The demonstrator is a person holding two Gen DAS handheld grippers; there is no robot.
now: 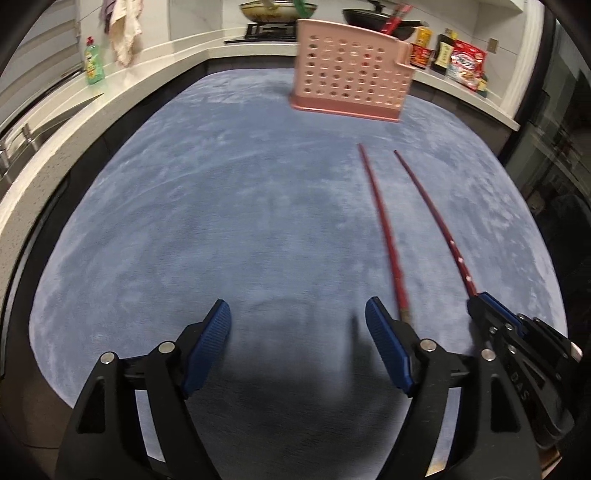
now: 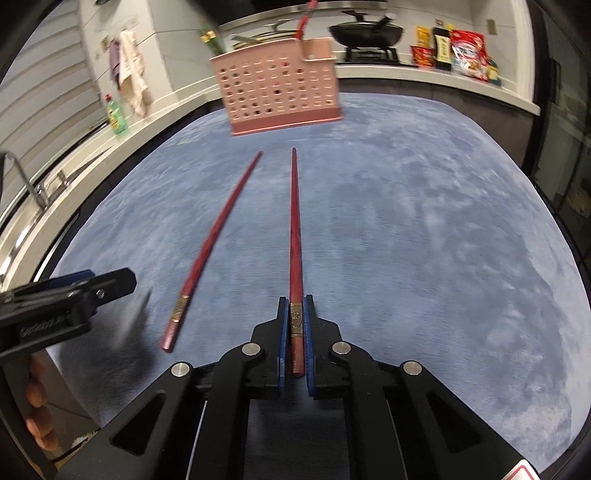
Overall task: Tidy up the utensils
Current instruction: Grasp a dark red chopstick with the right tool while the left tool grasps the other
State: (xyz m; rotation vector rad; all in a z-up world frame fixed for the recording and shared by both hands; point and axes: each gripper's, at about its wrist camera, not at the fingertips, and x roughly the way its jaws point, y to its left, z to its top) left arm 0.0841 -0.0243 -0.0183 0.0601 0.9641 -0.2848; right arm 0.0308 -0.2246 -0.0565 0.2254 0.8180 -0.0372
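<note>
My right gripper (image 2: 296, 306) is shut on a red chopstick (image 2: 294, 229) that points ahead at the pink perforated utensil basket (image 2: 280, 92). A second red chopstick (image 2: 214, 251) lies on the blue mat (image 2: 424, 240) just to its left. My left gripper (image 1: 297, 317) is open and empty, low over the mat, with the loose chopstick (image 1: 384, 229) just right of its right finger. In the left wrist view the right gripper (image 1: 484, 304) holds its chopstick (image 1: 428, 206), and the basket (image 1: 351, 70) stands at the far end with red utensils inside.
White counters (image 1: 55, 125) border the mat. A green dish soap bottle (image 1: 90, 61) and hanging cloths (image 1: 123, 29) are at the left. Pans on a stove (image 1: 280, 11) and food packets (image 1: 461, 59) stand behind the basket. A sink tap (image 2: 22, 177) is at the left.
</note>
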